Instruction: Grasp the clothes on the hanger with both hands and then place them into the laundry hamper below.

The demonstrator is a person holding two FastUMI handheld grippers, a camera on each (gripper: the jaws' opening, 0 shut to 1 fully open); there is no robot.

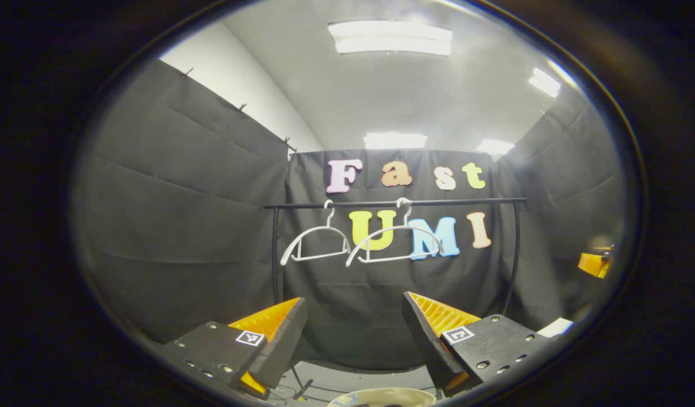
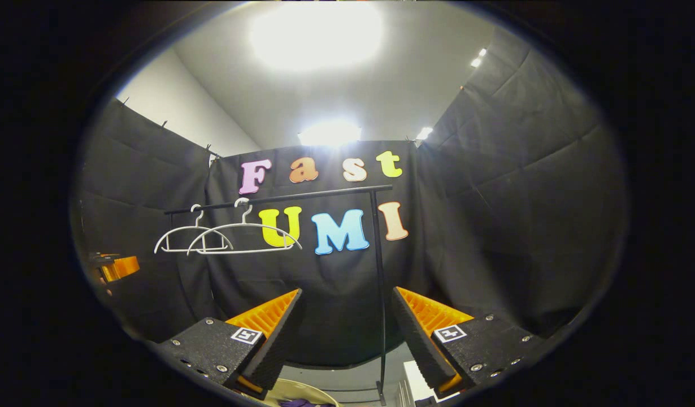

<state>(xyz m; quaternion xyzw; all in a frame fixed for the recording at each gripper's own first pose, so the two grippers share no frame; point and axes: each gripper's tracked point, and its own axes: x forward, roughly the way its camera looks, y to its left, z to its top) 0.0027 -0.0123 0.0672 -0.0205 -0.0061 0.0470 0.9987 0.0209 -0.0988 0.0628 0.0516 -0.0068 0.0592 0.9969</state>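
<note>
now two white hangers [image 1: 347,243] hang bare on the rail [image 1: 392,203].

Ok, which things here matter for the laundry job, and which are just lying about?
Part of the job:
two bare white hangers
rail
hamper rim below
left gripper, jaws apart
right gripper, jaws apart

Just there:
ceiling lights
white box on the floor

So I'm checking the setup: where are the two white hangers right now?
Both hangers hang bare on the black rail, side by side toward its left end in both gripper views, against the booth's back wall.
</note>
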